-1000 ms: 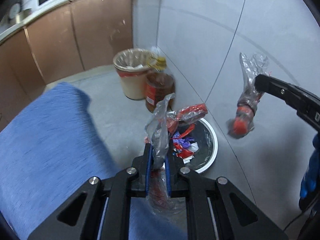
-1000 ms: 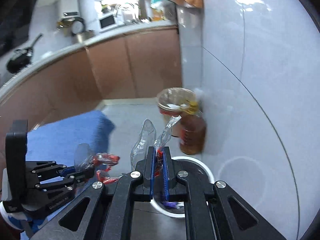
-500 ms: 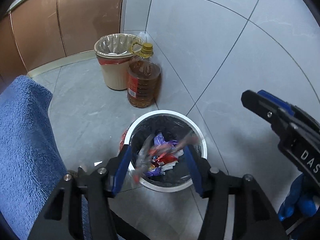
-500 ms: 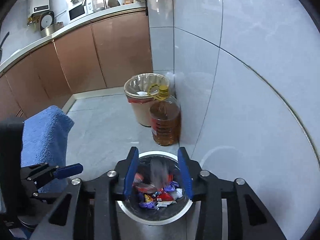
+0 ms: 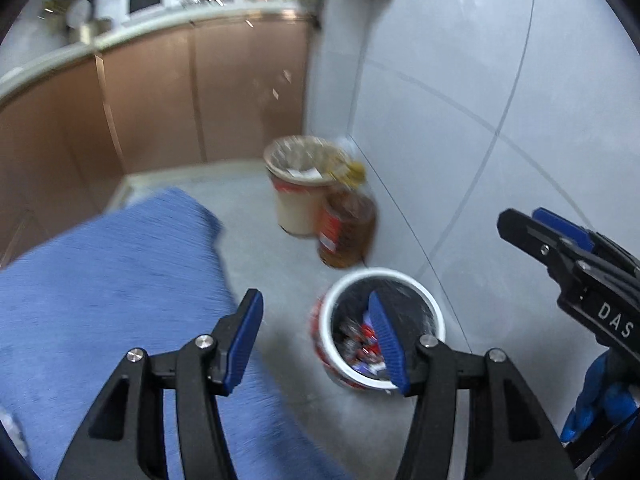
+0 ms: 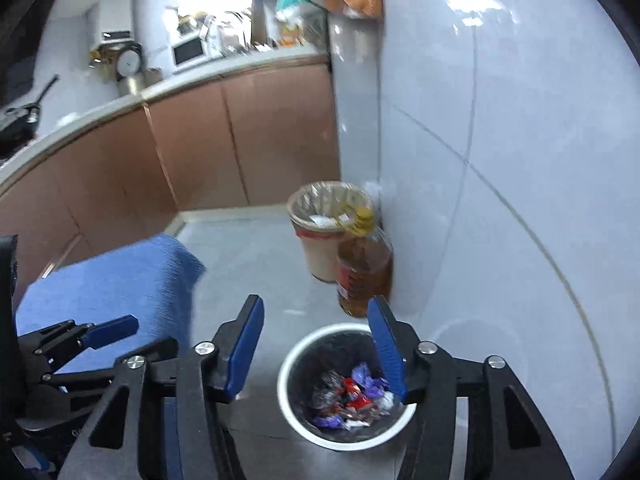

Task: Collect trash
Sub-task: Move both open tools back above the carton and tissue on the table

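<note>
A small white-rimmed bin stands on the floor by the tiled wall, holding crumpled wrappers in red, purple and white. It also shows in the right wrist view. My left gripper is open and empty above and left of the bin. My right gripper is open and empty above the bin. It also shows at the right edge of the left wrist view. The left gripper shows at the left edge of the right wrist view.
A blue towel covers a surface at the left. A lined beige bin and a big bottle of brown oil stand in the corner beyond. Brown cabinets line the back; a tiled wall is at the right.
Both grippers held clear wrappers with red bits a second ago. They opened and dropped them into the white-rimmed bin. Both grippers have since tilted up, and the view is a little blurred.
</note>
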